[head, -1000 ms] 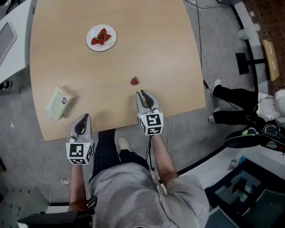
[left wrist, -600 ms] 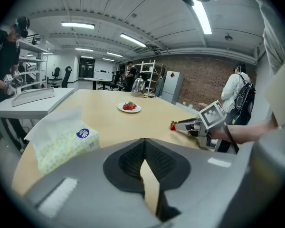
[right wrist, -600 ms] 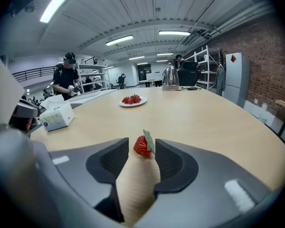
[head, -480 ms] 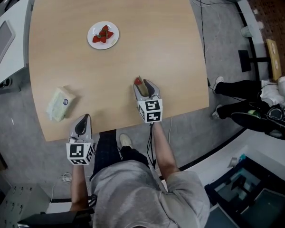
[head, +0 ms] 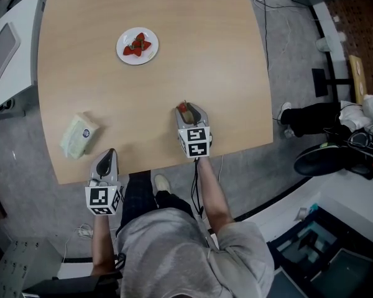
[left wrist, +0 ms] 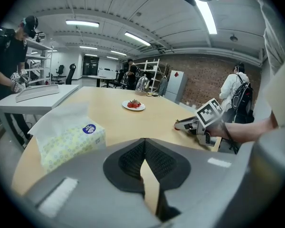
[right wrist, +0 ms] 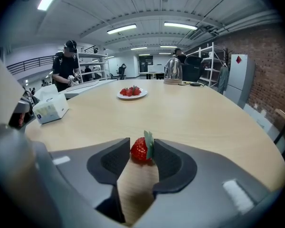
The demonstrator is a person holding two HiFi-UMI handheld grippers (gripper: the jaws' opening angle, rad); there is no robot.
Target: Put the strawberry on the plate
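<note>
The strawberry [right wrist: 141,150] is seen on the counter [head: 193,54], far from the plate [head: 148,56]. Before, it lay ahead of the right tool [head: 188,109]. Now it is pinched between the jaws, which have just been closing. The left tool [left wrist: 145,142] is shut tight.

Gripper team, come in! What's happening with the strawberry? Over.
Left gripper shut, empty. Right gripper jaws just closing on strawberry, touching both sides, berry on table. Plate far ahead, way clear.
</note>
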